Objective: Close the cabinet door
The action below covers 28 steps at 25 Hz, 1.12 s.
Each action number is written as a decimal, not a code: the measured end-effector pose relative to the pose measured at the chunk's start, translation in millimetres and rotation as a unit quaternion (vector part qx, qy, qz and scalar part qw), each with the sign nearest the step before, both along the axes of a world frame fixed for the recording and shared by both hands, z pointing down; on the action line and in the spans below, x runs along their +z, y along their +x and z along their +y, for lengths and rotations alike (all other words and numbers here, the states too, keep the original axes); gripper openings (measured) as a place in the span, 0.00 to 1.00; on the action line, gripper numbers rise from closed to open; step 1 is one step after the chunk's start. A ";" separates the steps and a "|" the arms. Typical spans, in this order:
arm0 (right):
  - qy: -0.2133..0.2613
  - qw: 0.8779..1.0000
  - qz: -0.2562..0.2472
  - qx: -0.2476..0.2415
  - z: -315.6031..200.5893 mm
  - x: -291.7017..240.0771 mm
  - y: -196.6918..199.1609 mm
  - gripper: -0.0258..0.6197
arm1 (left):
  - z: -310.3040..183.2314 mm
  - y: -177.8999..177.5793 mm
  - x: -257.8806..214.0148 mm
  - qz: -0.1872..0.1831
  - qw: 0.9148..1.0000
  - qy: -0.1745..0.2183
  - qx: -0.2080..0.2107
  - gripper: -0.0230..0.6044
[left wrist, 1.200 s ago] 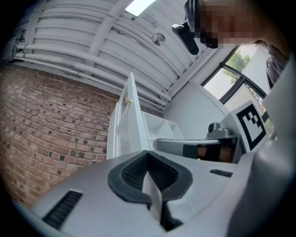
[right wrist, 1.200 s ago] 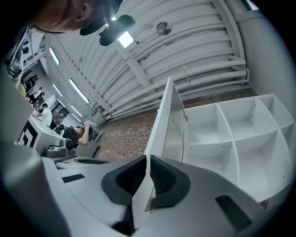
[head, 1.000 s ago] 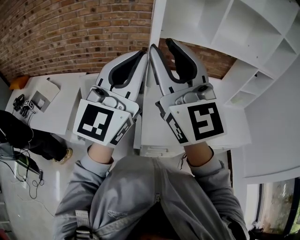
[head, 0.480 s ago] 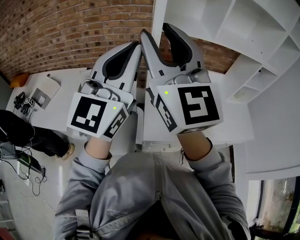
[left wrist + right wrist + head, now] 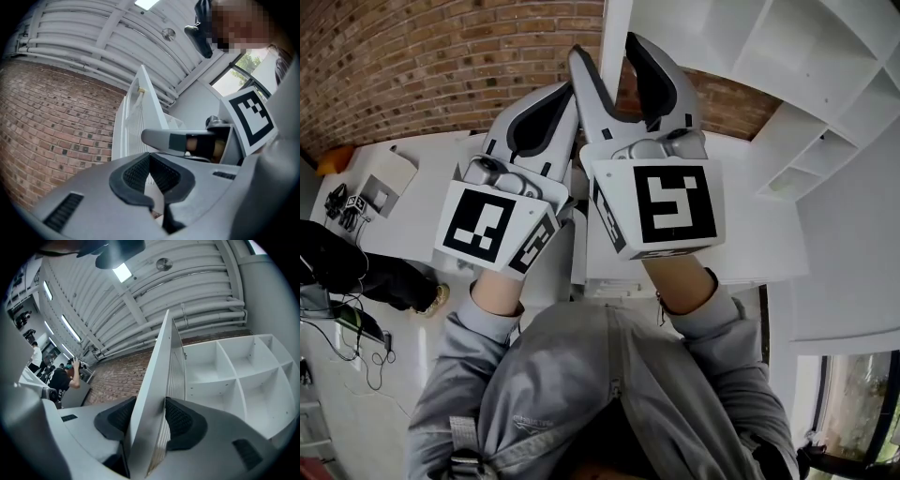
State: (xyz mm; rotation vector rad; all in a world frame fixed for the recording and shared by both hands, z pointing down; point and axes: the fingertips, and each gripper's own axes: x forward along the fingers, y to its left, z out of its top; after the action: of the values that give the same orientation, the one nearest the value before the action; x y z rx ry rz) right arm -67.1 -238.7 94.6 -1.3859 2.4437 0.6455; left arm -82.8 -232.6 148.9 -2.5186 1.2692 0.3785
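In the frame's upper centre, the edge of the cabinet door [image 5: 615,28] is being straddled by the right gripper [image 5: 607,49], whose released jaws have just been opening; the left gripper [image 5: 572,89] is being held clenched, empty.

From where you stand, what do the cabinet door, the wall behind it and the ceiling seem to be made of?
Cabinet door: probably painted or laminated board; smooth matt white, with a finely ribbed inner face.
Wall: bare red brick, with pale mortar lines showing.
Ceiling: likely white-painted corrugated metal, judging by its even ridges.
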 end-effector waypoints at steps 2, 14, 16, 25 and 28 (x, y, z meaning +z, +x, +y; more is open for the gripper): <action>-0.003 1.000 -0.002 -0.008 -1.3 0.1 -0.7 0.35 | -2.0 1.7 1.2 -0.001 1.000 -0.002 0.004 0.05; -0.008 1.000 -0.023 -0.014 0.4 1.2 18.6 0.33 | -5.9 22.3 -0.9 -0.007 0.999 -0.001 0.046 0.05; -0.010 1.000 -0.020 -0.011 0.4 1.3 25.1 0.32 | -6.2 28.0 -0.8 -0.008 0.998 -0.001 0.056 0.05; -0.036 0.999 -0.002 0.006 -4.5 3.1 64.6 0.26 | -9.5 49.5 3.8 -0.008 0.995 -0.008 0.097 0.05; -0.040 0.999 0.013 0.014 -6.7 3.6 72.6 0.26 | -10.6 55.3 4.1 -0.006 0.994 -0.007 0.108 0.05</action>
State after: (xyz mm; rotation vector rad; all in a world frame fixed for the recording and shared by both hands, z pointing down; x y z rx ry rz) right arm 5.5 -245.5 98.2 -1.4524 2.5002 0.5804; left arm -27.5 -243.2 152.9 -2.6737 0.9988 0.4016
